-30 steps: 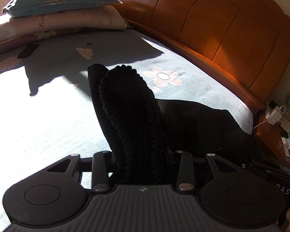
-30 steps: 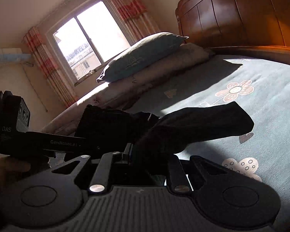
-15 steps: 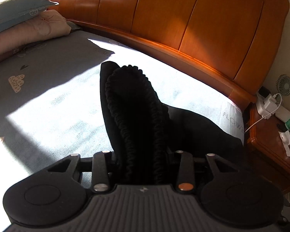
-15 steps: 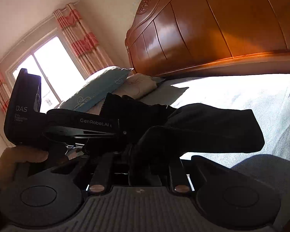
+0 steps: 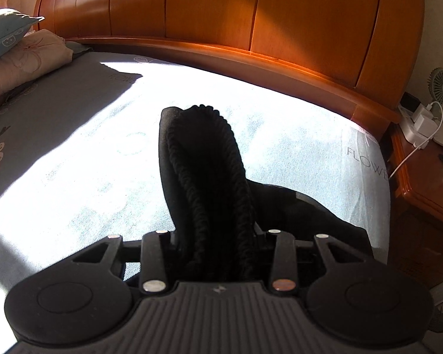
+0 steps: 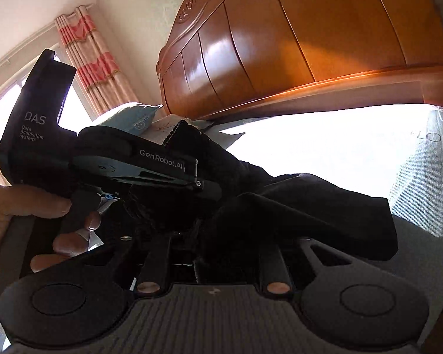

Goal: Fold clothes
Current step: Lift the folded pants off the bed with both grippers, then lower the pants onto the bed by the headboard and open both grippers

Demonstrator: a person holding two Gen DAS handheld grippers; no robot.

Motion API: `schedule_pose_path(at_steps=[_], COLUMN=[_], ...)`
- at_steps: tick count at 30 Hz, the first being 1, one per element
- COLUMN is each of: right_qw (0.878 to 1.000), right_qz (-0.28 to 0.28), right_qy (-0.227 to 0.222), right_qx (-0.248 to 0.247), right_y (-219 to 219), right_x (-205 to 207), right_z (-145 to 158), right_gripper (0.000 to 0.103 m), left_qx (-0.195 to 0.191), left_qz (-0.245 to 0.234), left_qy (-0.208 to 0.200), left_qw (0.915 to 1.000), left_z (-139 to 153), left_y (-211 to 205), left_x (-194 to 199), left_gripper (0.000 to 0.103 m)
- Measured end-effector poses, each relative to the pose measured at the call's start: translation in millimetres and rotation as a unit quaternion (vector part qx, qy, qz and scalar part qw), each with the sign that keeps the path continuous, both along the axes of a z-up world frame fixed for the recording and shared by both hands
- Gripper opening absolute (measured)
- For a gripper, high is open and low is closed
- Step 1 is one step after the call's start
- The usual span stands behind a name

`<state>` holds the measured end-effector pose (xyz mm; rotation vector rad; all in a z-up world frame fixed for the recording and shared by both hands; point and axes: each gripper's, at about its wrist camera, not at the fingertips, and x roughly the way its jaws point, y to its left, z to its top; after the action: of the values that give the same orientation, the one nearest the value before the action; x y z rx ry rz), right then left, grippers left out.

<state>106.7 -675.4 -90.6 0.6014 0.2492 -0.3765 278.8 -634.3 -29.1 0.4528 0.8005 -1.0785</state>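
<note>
- Left gripper point(image 5: 212, 236): pinching the black garment point(image 5: 203, 171) by a ribbed, stretchy edge; cloth sticks up between both fingers, packed tight.
- Right gripper point(image 6: 218, 247): also clamped on same garment point(image 6: 295, 206), a thick bunch hanging off to the right.
- Both close together; left tool seen just beside the right one, w/ a hand point(image 6: 29, 221) round its grip.
- Changed in the last sec: pillows point(image 5: 17, 50) slid off to the left side, headboard point(image 5: 221, 14) now fills the top, nightstand point(image 5: 422, 171) closer. Looks like garment got carried toward the bed corner.
- Garment now: off the bed sheet point(image 5: 88, 147), held up in a bunch, not flat.
- Meaning for task: prob. being moved to a spot for laying down; can't tell how many folds are in it.
</note>
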Motion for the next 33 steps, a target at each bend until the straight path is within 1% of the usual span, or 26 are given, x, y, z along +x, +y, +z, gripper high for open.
schedule_pose_path(at_steps=[6, 8, 11, 12, 16, 20, 21, 22, 23, 24, 25, 26, 27, 28, 29, 31, 33], right_qw=[1.0, 1.0, 1.0, 1.0, 1.0, 0.999, 0.999, 0.999, 0.999, 0.999, 0.999, 0.999, 0.999, 0.999, 0.999, 0.999, 0.998], right_qz=[-0.003, -0.002, -0.003, -0.003, -0.002, -0.002, -0.002, -0.002, -0.002, -0.002, -0.001, 0.0, 0.001, 0.002, 0.003, 0.006, 0.008], right_qy=[0.007, 0.009, 0.008, 0.008, 0.004, 0.001, 0.0, 0.0, 0.0, 0.0, -0.001, -0.001, -0.001, 0.0, 0.0, -0.005, -0.008], right_qx=[0.008, 0.011, 0.016, 0.018, 0.029, 0.035, 0.037, 0.038, 0.039, 0.04, 0.041, 0.042, 0.043, 0.044, 0.045, 0.053, 0.066], right_y=[-1.6, -1.8, -1.8, -2.5, -5.6, -2.3, -2.9, -3.3, -3.6, -4.0, -3.4, -2.8, -2.3, -2.4, -2.6, -3.5, -6.3], right_x=[-3.2, -3.2, -4.1, -3.4, -3.0, -3.0, -2.3, -1.9, -1.4, -1.1, -2.2, -3.3, -4.3, -4.3, -4.4, -5.8, -7.8], right_z=[-12.2, -14.7, -18.2, -19.0, -21.7, -19.2, -18.9, -19.1, -19.4, -19.6, -19.1, -18.7, -18.2, -18.0, -17.8, -18.4, -19.9], right_gripper=[0.025, 0.026, 0.032, 0.032, 0.032, 0.032, 0.032, 0.033, 0.032, 0.032, 0.033, 0.033, 0.034, 0.036, 0.039, 0.043, 0.049], left_qx=[0.006, 0.0, -0.015, -0.02, 0.004, 0.032, 0.046, 0.061, 0.075, 0.089, 0.096, 0.101, 0.101, 0.099, 0.094, 0.077, 0.062], left_qz=[0.003, 0.013, 0.026, 0.03, 0.022, 0.013, 0.002, -0.005, -0.009, -0.014, -0.013, -0.01, -0.003, 0.006, 0.018, 0.036, 0.043], left_qy=[-0.014, -0.022, -0.018, -0.015, -0.048, -0.084, -0.112, -0.147, -0.183, -0.218, -0.245, -0.269, -0.283, -0.293, -0.291, -0.261, -0.229], left_qw=[0.9999, 0.9997, 0.9994, 0.9992, 0.9986, 0.9959, 0.9927, 0.9872, 0.9802, 0.9718, 0.9647, 0.9579, 0.9539, 0.9508, 0.9519, 0.9615, 0.9704], left_z=[-2.6, 3.4, 14.6, 18.5, 19.8, 20.1, 18.5, 16.2, 14.0, 11.7, 10.7, 10.1, 11.3, 13.3, 16.5, 24.5, 30.7], left_y=[-4.6, -4.5, -2.7, -1.9, -5.1, -8.7, -11.4, -14.1, -16.5, -18.8, -20.4, -21.7, -21.8, -21.3, -19.5, -12.2, -2.1], left_x=[1.7, 4.7, 11.9, 14.5, 12.5, 9.6, 5.1, -0.2, -5.2, -10.2, -12.6, -14.1, -13.7, -12.6, -9.7, -2.3, 2.4], left_gripper=[0.038, 0.044, 0.045, 0.045, 0.049, 0.054, 0.055, 0.056, 0.057, 0.059, 0.062, 0.063, 0.063, 0.065, 0.069, 0.07, 0.07])
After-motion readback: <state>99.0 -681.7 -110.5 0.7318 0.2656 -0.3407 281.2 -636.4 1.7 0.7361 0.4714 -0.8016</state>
